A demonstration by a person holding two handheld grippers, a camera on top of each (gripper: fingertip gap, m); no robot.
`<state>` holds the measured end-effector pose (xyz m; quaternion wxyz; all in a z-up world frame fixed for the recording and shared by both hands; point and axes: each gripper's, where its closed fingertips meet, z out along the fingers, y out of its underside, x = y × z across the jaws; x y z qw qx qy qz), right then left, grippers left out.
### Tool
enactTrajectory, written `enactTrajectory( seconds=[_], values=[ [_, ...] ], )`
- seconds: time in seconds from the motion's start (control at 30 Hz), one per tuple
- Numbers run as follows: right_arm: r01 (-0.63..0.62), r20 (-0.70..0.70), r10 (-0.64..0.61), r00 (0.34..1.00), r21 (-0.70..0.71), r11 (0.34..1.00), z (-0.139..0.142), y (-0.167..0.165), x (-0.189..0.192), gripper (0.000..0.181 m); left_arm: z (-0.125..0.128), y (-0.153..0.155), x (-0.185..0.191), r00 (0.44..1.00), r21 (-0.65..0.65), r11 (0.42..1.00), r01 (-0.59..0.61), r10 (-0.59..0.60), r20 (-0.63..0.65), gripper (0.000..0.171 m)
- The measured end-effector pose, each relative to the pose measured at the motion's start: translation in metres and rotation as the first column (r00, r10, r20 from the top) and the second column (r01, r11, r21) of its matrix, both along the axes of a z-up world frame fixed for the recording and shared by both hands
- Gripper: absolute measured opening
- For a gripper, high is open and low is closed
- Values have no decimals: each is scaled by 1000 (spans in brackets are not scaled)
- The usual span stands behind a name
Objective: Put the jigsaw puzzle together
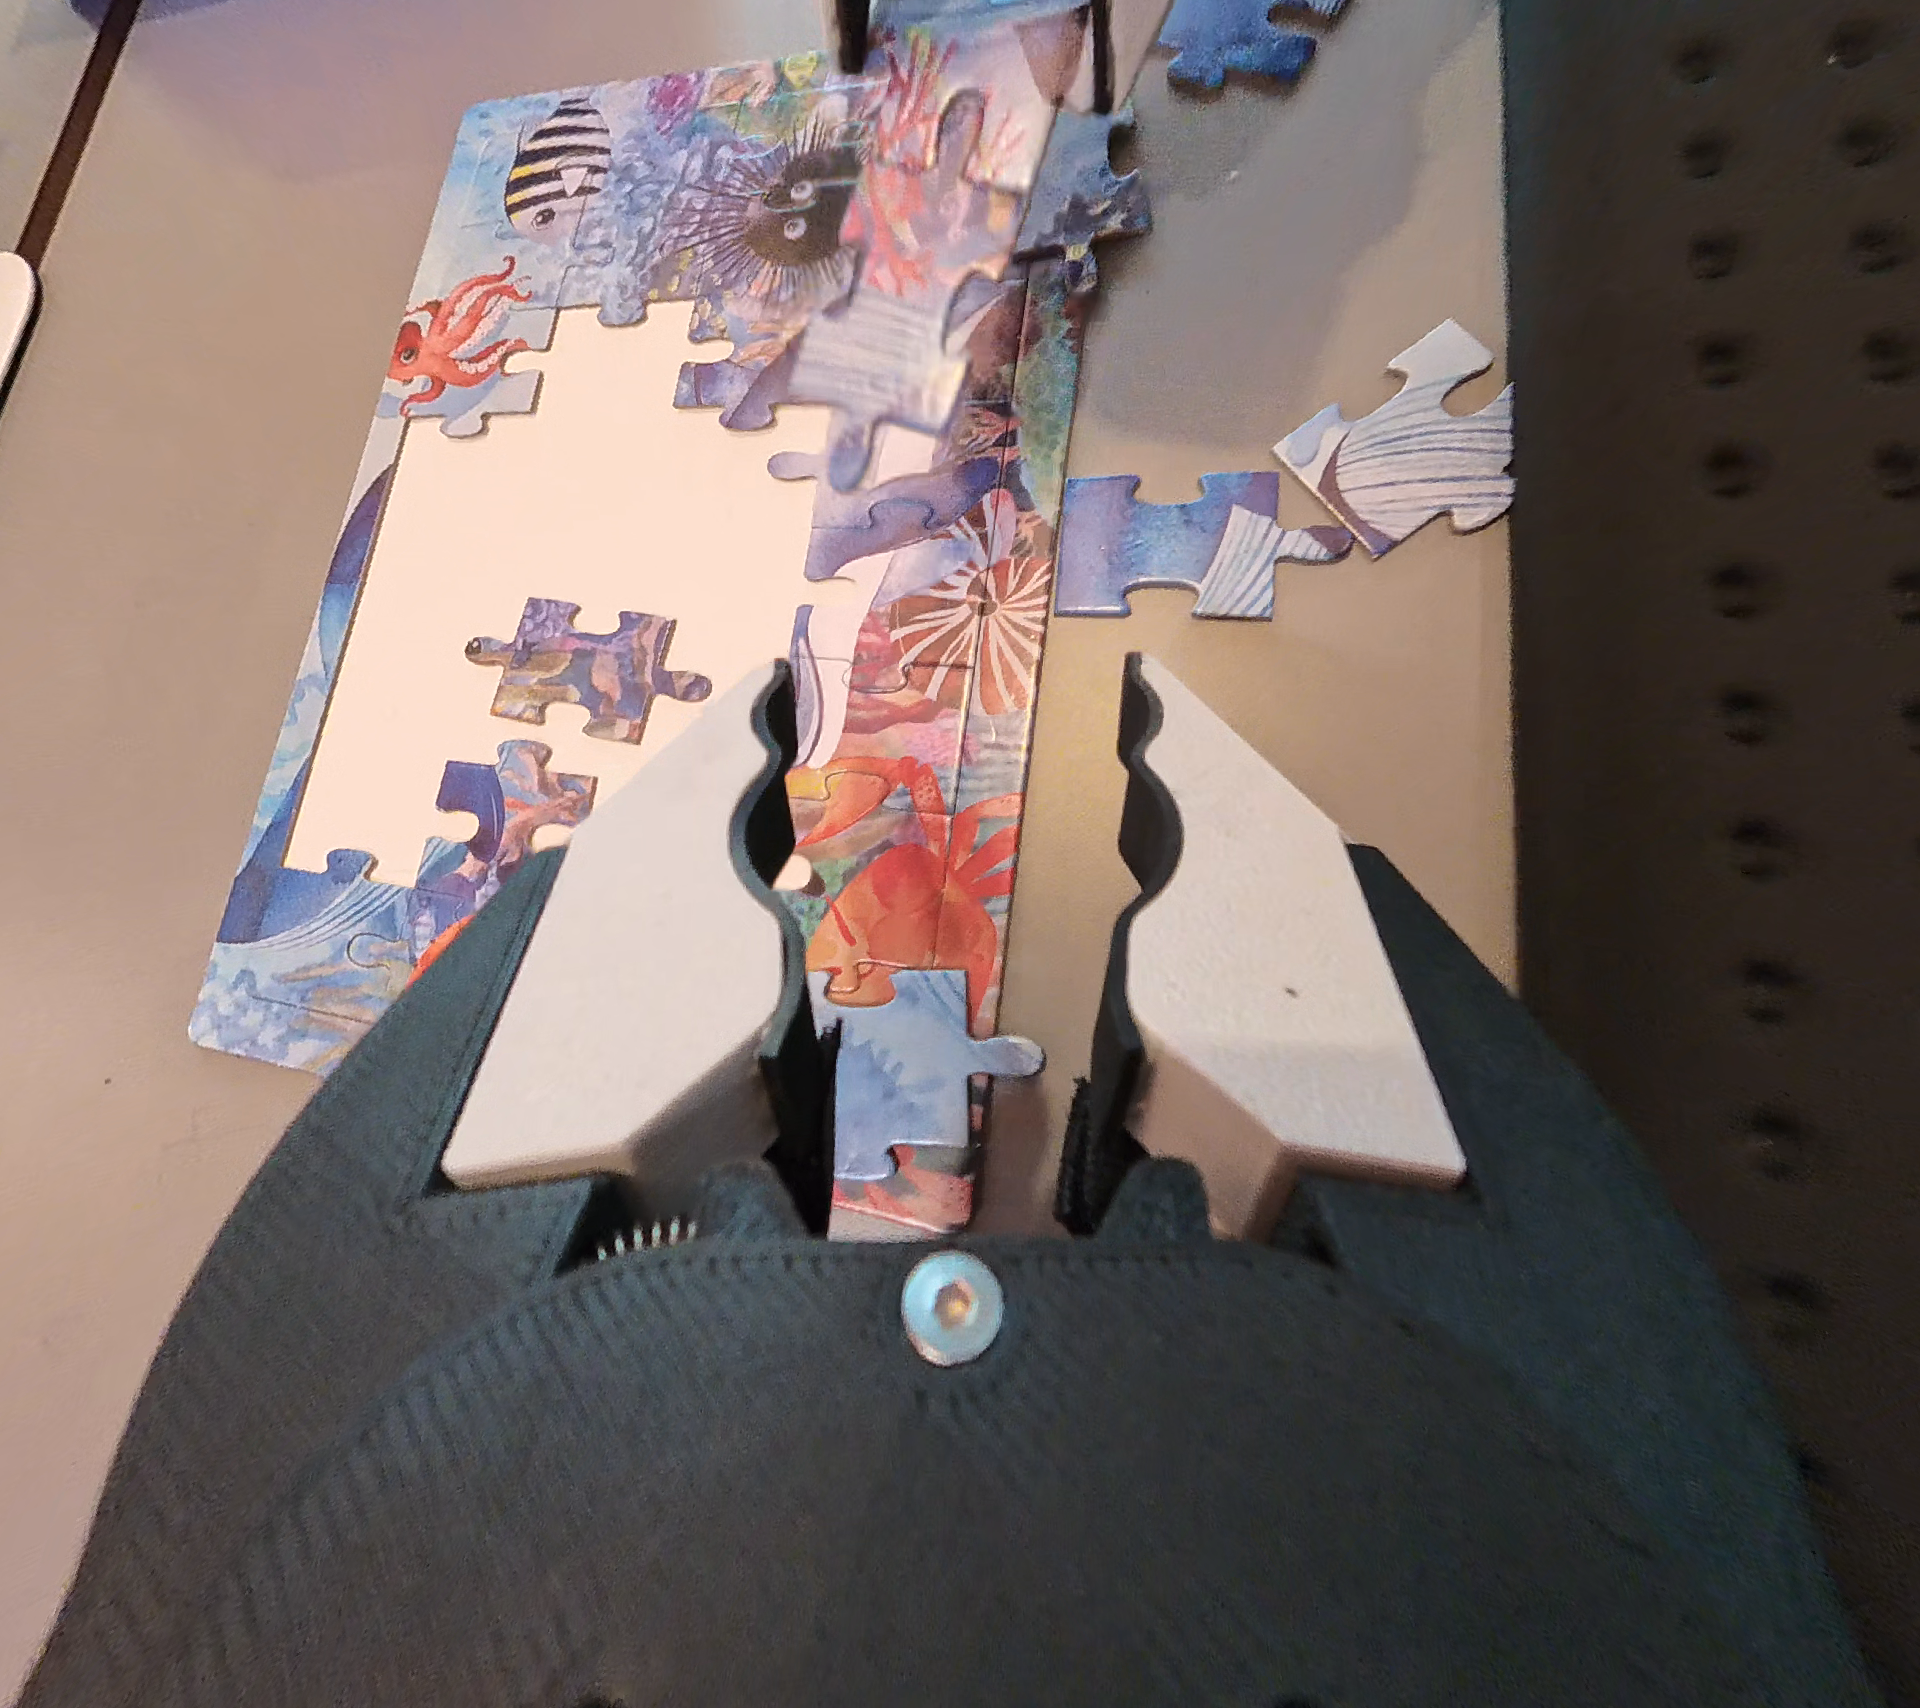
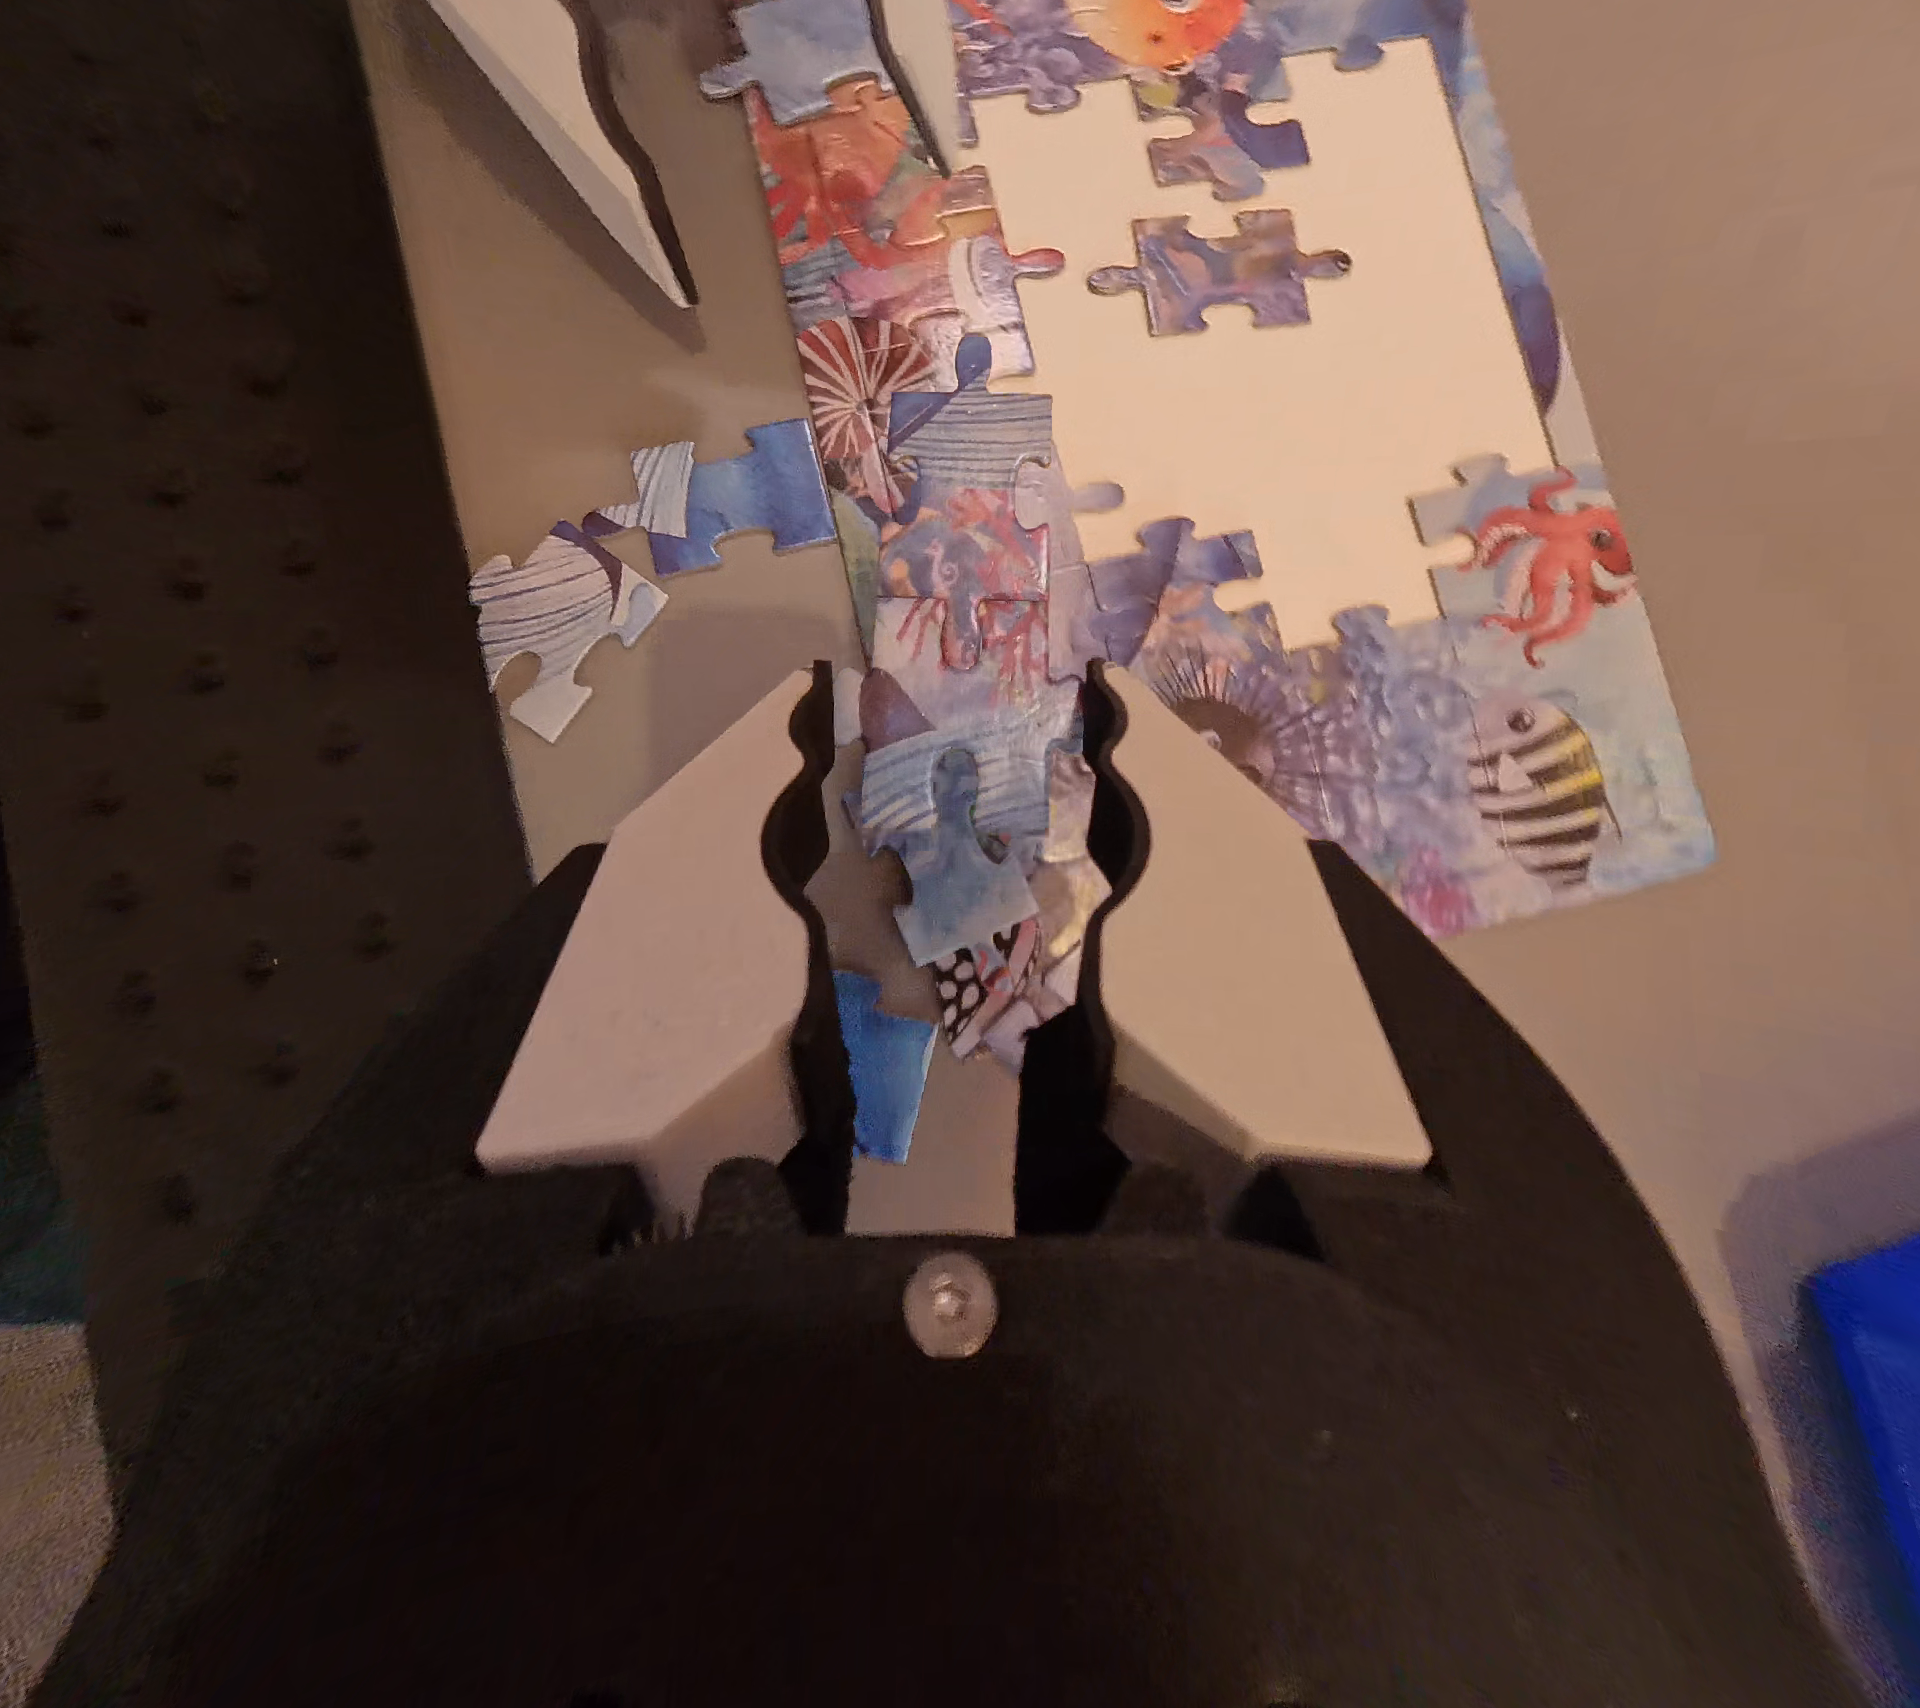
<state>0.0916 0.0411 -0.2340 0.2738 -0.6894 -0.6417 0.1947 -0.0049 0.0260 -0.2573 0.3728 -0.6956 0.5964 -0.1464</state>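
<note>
Right wrist view has the right gripper [image 2: 956, 682] carrying a blue striped puzzle piece [image 2: 940, 837] between jaws parted only to its width, over the near edge of the jigsaw puzzle [image 2: 1195, 411] on the table [image 2: 1714, 100]. Placing seems the step; next it must line the tabs with a gap. Whether both jaws truly pinch is unclear. The left gripper [image 1: 956, 671] hovers, jaws spread, holding nothing.

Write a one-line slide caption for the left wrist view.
Left gripper open above the half-built sea-life puzzle, one loose piece lying in its white gap, more pieces waiting beside.
</note>
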Motion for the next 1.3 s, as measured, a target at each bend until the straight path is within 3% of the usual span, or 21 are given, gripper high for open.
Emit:
enactTrajectory(
  seconds=[0.13, 0.27, 0.73, 1.03, 1.3],
  values=[
    [-118, 36, 120, 992, -32, 992, -13, -2, -20, 47, -9, 2, -2, 1000, -13, 1000, -4, 4, -24, 62],
    [-116, 93, 120, 988, -53, 992, -31, 7, -25, 55, -18, 4, -1, 999, -27, 1000, -9, 8, -43, 63],
    [116, 53, -112, 992, -74, 991, -26, -7, 34, 53, -24, 22, 15, 993, -47, 999, 26, -31, -115, 61],
    [241, 59, -235, 970, -156, 958, -30, -29, 76, 51, -28, 12, 25, 990, -114, 991, 76, -88, -108, 38],
    [338, 129, -320, 939, -160, 928, -54, -39, 91, 57, -30, 12, 18, 992, -146, 988, 40, -57, -112, 46]
  ],
)
